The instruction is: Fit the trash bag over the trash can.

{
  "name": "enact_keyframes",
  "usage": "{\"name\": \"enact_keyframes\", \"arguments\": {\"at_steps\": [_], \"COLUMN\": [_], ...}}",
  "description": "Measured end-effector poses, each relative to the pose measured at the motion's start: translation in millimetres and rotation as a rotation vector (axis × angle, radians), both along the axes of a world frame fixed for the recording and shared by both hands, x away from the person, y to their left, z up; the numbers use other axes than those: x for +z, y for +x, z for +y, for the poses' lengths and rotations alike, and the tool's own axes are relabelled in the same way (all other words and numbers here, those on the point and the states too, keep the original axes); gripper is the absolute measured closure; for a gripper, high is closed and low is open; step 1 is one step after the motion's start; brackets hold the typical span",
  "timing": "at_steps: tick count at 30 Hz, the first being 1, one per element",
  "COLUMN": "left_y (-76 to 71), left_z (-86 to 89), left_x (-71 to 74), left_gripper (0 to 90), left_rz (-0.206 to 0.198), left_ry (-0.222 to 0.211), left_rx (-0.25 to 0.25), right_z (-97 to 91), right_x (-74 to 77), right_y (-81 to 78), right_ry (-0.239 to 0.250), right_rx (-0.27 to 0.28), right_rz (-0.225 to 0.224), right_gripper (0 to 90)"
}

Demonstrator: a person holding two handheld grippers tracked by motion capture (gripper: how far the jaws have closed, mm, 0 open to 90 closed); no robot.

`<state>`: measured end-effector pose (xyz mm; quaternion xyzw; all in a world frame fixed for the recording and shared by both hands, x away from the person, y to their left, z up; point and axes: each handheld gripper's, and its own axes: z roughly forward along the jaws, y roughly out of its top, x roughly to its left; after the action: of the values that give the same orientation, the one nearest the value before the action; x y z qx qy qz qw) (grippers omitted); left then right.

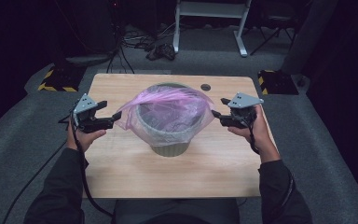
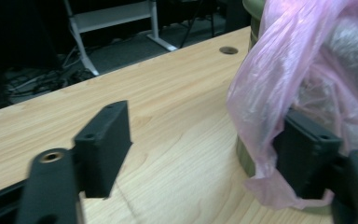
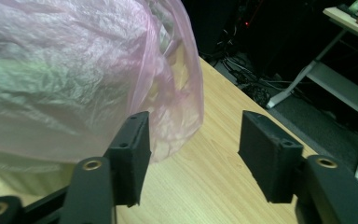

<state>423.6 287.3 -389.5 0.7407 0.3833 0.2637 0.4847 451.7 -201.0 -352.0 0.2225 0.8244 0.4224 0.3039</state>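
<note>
At the centre of the pale wooden desk (image 1: 121, 172) stands a round grey-green bin (image 1: 170, 148), over whose rim a thin pink plastic bag (image 1: 168, 109) has been draped, so the lining step is judged nearly done. The left gripper (image 1: 106, 113) at nine o'clock and the right gripper (image 1: 219, 108) at three o'clock are held with jaws apart, clamped on nothing, film merely brushing one left jaw. Smoothing the loose skirt is called for next; the bin's inside is veiled by crumpled film.
</note>
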Motion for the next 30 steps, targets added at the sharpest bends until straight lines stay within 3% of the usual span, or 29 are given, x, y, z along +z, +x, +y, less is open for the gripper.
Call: {"name": "enact_keyframes", "arguments": {"at_steps": [2,5,8,10,13,14,17,21,23,24,26,30], "left_y": [-6.4,-25.7,-47.3,-58.4,-77.4,-80.6,-81.7,-67.4,-58.7,-54.5,-45.5,-32.9], "left_z": [0.8,2.8,-2.9,-7.9,-22.9,-28.2,-42.5,-52.9,-56.5,-58.4,-62.4,-64.8], "left_x": [-0.4,3.6,9.1,10.7,9.4,8.3,6.8,3.9,1.7,0.5,-2.8,-8.7], "left_gripper": [21.2,18.3,16.2,15.8,15.6,15.5,15.5,15.6,16.8,22.5,35.0,67.9], "left_rz": [-0.009,-0.062,-0.11,-0.111,-0.126,-0.123,-0.114,-0.086,-0.076,-0.071,-0.068,-0.068], "left_ry": [-0.017,-0.058,-0.02,-0.021,-0.013,-0.009,0.031,0.039,0.054,0.068,0.11,0.174], "left_rx": [-0.004,-0.065,-0.089,-0.107,-0.181,-0.208,-0.226,-0.213,-0.208,-0.209,-0.18,-0.162], "right_z": [-1.9,-2.8,-1.7,0.3,4.3,6.2,10.8,22.4,26.1,27.3,28.9,31.4], "right_x": [0.3,2.5,4.2,2.6,-1.6,-3.7,-7.6,-12.5,-13.3,-13.9,-16.2,-22.6], "right_y": [-6.4,-16.4,-26.0,-33.8,-44.8,-48.4,-55.0,-56.4,-52.7,-50.5,-46.1,-40.5], "right_ry": [0.001,-0.004,-0.005,-0.001,-0.022,-0.032,-0.035,-0.084,-0.099,-0.104,-0.117,-0.166], "right_rx": [0.029,0.063,0.093,0.133,0.18,0.19,0.237,0.216,0.182,0.179,0.196,0.204], "right_rz": [-0.006,-0.026,-0.052,-0.058,-0.074,-0.077,-0.075,-0.112,-0.125,-0.127,-0.104,-0.084], "right_gripper": [37.9,32.1,29.2,28.1,27.1,27.0,24.3,25.3,32.4,39.6,58.0,79.9]}}
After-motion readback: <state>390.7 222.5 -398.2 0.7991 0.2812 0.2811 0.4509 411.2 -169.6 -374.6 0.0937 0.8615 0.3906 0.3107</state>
